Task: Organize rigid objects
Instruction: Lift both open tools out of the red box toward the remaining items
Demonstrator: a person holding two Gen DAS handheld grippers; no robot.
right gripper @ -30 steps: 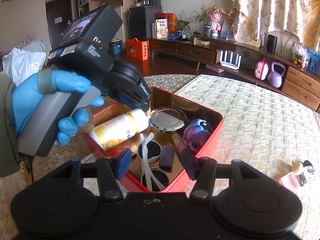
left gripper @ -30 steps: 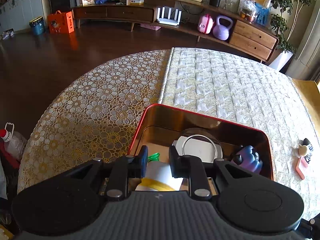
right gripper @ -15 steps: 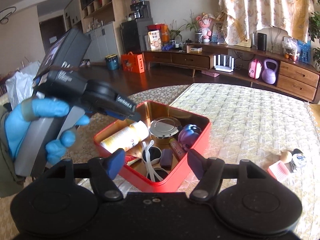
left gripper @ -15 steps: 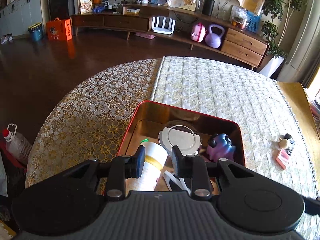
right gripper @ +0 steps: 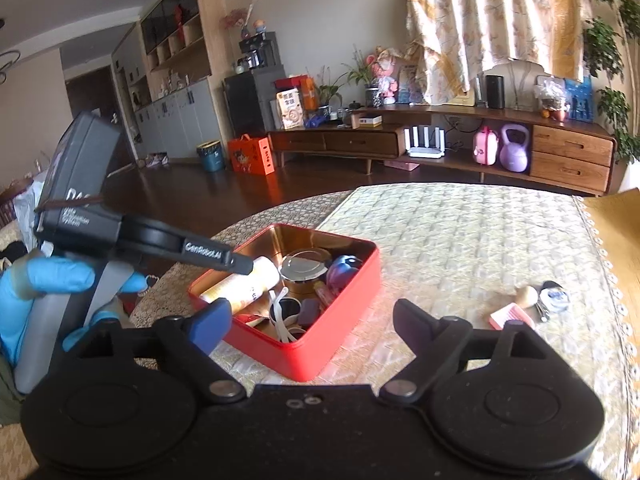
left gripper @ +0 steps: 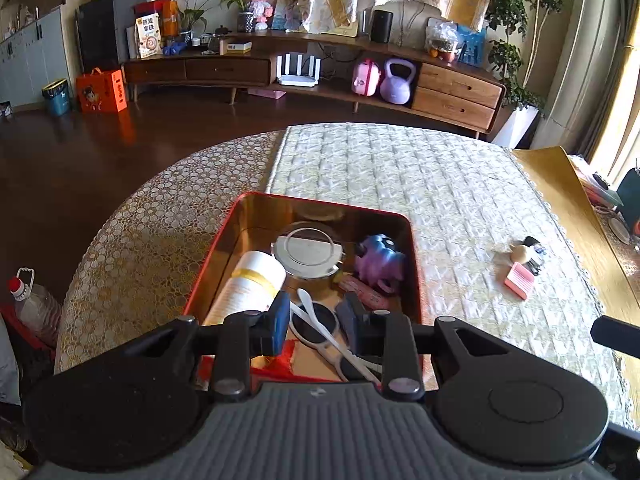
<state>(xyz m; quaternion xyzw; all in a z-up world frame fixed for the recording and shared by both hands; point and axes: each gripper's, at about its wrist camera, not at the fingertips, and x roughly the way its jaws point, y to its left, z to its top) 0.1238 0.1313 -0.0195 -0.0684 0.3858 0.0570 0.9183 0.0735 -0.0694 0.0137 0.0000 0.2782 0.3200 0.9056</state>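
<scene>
A red tin box [left gripper: 415, 264] [right gripper: 340, 332] sits on the table. In it lie a white bottle with a yellow band [left gripper: 250, 284] [right gripper: 244, 286], a round metal lid [left gripper: 308, 250] [right gripper: 302, 266], a purple toy [left gripper: 380, 258] [right gripper: 340, 272], white sunglasses [left gripper: 320, 322] and a small dark block [right gripper: 309, 312]. My left gripper [left gripper: 316, 322] is open and empty above the box's near edge. My right gripper [right gripper: 312, 322] is open and empty, held back from the box. The left gripper body [right gripper: 120, 236] shows in the right wrist view.
A pink card [left gripper: 519, 280] [right gripper: 510, 316], a small round-headed figure [left gripper: 522, 252] [right gripper: 526, 294] and a dark keyring item [left gripper: 534, 246] [right gripper: 554, 294] lie on the quilted cloth to the right of the box. The table's left edge drops to the dark floor, by a plastic bottle [left gripper: 34, 306].
My left gripper let go of the white bottle, which now lies in the box, then opened and drew back upward. My right gripper also pulled back and opened wider.
</scene>
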